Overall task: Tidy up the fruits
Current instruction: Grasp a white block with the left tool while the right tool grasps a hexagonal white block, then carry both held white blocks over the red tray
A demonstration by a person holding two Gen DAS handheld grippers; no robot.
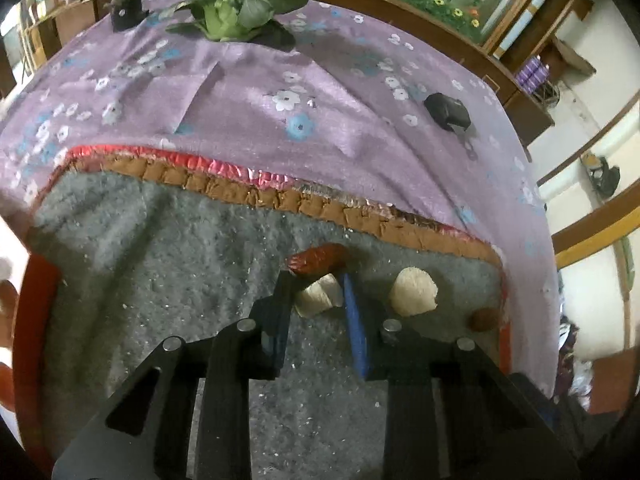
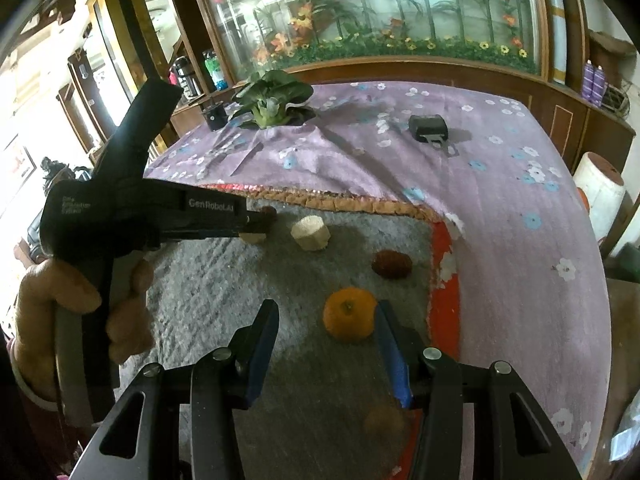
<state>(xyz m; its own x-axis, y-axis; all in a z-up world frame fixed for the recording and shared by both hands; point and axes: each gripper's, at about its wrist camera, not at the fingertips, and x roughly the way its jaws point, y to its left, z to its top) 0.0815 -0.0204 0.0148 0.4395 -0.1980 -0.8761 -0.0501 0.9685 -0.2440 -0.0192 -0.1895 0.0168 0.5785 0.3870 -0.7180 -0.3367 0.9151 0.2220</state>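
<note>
1. Left wrist view: the left gripper point(image 1: 316, 292) reaches low over a grey mat point(image 1: 160, 280) edged in brown and red, which lies on a purple flowered tablecloth point(image 1: 280, 80). Its fingers stand at a narrow spread on either side of a pale corn piece point(image 1: 318, 296); whether the pads press it I cannot tell. A reddish sausage-shaped item point(image 1: 318, 260) lies just beyond the fingertips, touching or nearly touching the corn piece. A second pale corn piece point(image 1: 414, 292) sits on the mat just right of the blue-padded finger point(image 1: 356, 328), and a small brown fruit point(image 1: 484, 319) lies near the mat's right edge. Far across the cloth are a leafy green vegetable point(image 1: 232, 8), a black case point(image 1: 446, 111) and a small dark object point(image 1: 126, 12).

2. Right wrist view: the right gripper point(image 2: 326, 316) has its fingers wide apart above the mat point(image 2: 240, 280). An orange point(image 2: 350, 313) rests on the mat between them, close against the blue-padded right finger and well apart from the left one. A dark red-brown fruit point(image 2: 391, 264) lies beyond it, near the mat's red border. The second corn piece point(image 2: 310, 233) stands further back. At left a hand point(image 2: 84, 304) holds the left gripper point(image 2: 256, 226), whose tips meet the first corn piece point(image 2: 254, 237). The vegetable point(image 2: 274, 100) and black case point(image 2: 428, 126) sit at the far side of the cloth point(image 2: 520, 220).
</note>
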